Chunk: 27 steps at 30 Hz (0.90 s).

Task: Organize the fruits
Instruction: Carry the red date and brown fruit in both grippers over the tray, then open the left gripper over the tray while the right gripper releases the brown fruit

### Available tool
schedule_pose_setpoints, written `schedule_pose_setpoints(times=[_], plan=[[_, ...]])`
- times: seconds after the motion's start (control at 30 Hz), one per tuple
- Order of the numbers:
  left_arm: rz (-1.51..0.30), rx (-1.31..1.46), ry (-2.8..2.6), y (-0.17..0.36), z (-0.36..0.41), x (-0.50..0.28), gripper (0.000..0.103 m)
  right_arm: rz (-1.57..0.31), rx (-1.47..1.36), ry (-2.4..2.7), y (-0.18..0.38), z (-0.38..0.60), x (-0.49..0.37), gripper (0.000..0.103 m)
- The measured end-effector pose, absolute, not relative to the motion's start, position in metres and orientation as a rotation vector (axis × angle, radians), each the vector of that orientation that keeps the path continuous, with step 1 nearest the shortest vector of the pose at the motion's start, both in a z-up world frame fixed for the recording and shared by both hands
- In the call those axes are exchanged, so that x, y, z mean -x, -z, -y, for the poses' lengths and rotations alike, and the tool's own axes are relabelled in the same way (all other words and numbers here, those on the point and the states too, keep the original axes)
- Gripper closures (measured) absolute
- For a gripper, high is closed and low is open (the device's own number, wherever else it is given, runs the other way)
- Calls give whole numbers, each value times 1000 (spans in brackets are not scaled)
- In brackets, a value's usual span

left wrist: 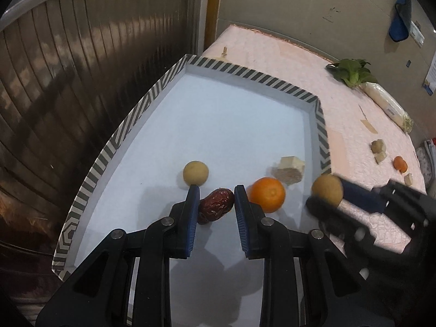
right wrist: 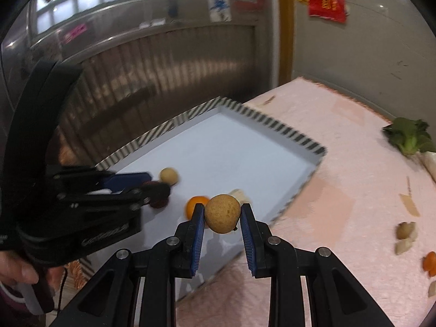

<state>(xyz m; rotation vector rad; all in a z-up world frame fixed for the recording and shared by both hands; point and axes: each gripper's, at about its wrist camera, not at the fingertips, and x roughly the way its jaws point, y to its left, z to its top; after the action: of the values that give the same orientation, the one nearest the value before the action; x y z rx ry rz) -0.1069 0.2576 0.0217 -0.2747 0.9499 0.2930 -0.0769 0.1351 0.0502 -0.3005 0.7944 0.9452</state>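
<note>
My striped-rimmed tray with the pale blue floor (left wrist: 152,98) holds a round tan longan (left wrist: 195,173), a wrinkled red date (left wrist: 215,208), an orange mandarin (left wrist: 267,194) and a beige wrapped block (left wrist: 289,169); my left tongs (left wrist: 215,190) straddle the date, parted; my right tongs (right wrist: 222,212) clamp a second tan round fruit (right wrist: 222,213) over the tray's near edge.

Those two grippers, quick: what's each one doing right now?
Left gripper: open around the red date lying in the tray, not clamped.
Right gripper: closed on a round tan fruit, held over the tray's edge.

Red date (left wrist: 215,208) partly behind left fingers (left wrist: 192,212); blurred scraps (right wrist: 406,235) at table edge
</note>
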Motion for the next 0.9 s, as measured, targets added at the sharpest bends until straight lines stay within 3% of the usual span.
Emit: schedule_pose_setpoints(times=[0.53,0.8,0.87,0.9], plan=[[-978,359,-315,-13,-277,107,75,-903,371,-1072,-14,-161,104,77],[-987,351,-336,-14,-272,105,75,-867,348,-1080,-26,-152,108,76],[-970,340,-340,-19,-268,105,56,-850,335,-1070,-31,-144,107,76],[-957,341,-339,-22,-267,105,40,-841,328,-1061,-34,-140,106,76]])
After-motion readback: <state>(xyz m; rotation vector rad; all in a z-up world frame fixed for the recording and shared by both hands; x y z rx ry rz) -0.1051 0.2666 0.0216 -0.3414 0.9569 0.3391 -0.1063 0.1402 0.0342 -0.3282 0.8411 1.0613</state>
